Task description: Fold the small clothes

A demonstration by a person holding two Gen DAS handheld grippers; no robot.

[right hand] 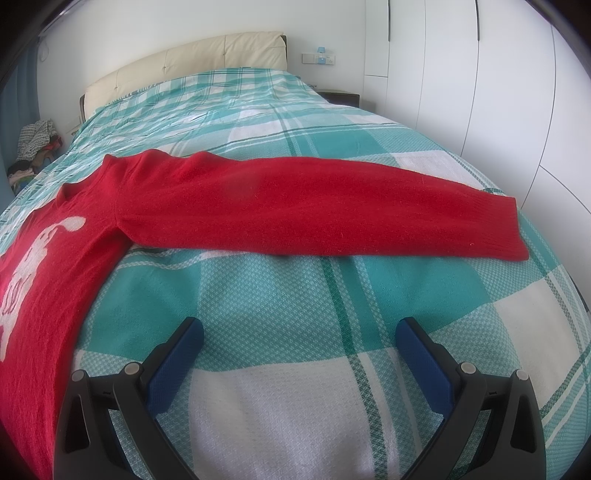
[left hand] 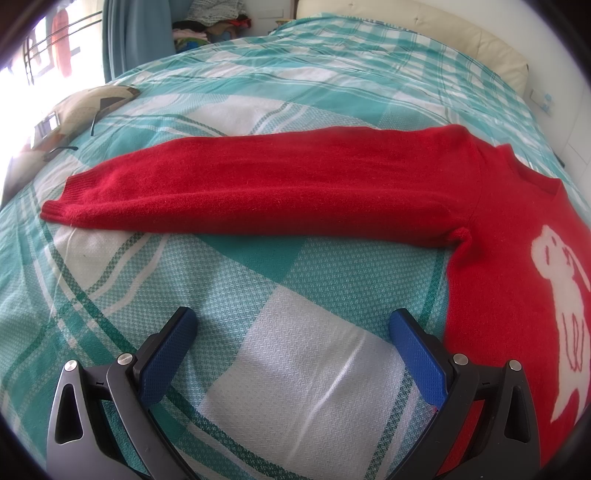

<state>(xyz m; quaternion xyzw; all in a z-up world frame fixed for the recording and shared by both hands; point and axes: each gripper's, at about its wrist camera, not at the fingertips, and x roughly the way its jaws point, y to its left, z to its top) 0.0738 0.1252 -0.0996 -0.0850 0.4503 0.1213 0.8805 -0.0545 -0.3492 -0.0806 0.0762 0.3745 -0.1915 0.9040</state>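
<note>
A small red knit sweater with a white animal figure lies flat, face up, on the bed. In the left wrist view one sleeve stretches out to the left, its cuff at the far left. In the right wrist view the sweater body is at the left and the other sleeve stretches right to its cuff. My left gripper is open and empty, hovering over the bedspread just below the sleeve. My right gripper is open and empty, also below its sleeve.
The bed carries a teal and white plaid bedspread, with a cream headboard at the far end. A bag and glasses lie near the bed's left edge. A pile of clothes sits beyond. White wardrobe doors stand at the right.
</note>
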